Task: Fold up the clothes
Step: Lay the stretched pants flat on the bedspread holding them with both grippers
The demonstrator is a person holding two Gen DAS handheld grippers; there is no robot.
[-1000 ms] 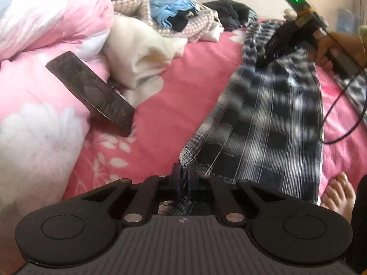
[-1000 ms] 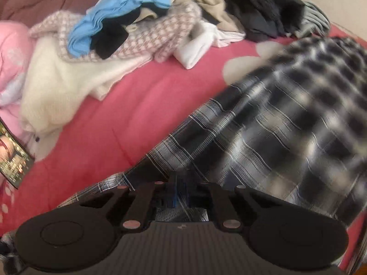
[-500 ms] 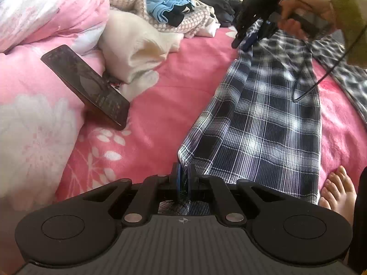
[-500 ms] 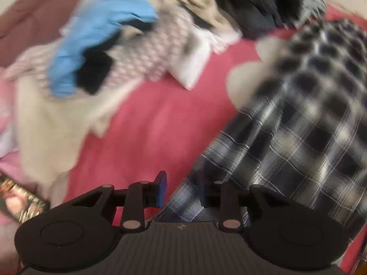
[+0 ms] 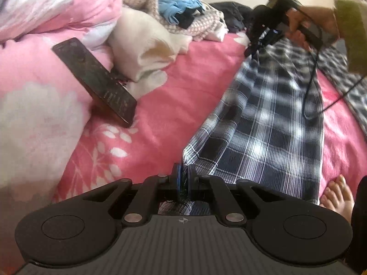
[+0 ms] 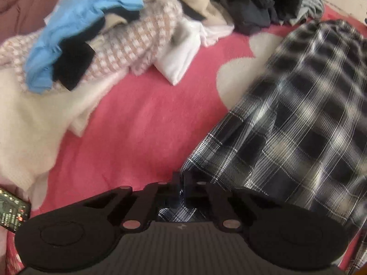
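A black-and-white plaid garment (image 5: 270, 123) lies stretched lengthwise on the pink bedspread (image 5: 174, 87). My left gripper (image 5: 184, 176) is shut on its near left corner. At the far end my right gripper (image 5: 252, 50), held in a hand, pinches the garment's left edge and lifts it a little off the bed. In the right wrist view the right gripper (image 6: 182, 178) is shut, with the edge of the plaid garment (image 6: 296, 128) caught between its pads.
A dark phone (image 5: 96, 80) leans on the pink quilt (image 5: 34, 73) at left. A heap of clothes (image 5: 174, 23) with cream, checked, blue and black pieces sits at the back. A bare foot (image 5: 337, 194) is at lower right. A cable (image 5: 316, 87) hangs over the garment.
The right gripper let go of the plaid garment, shifted along its left edge toward the far end, and shut on it again. The left gripper kept its grip and stayed put.
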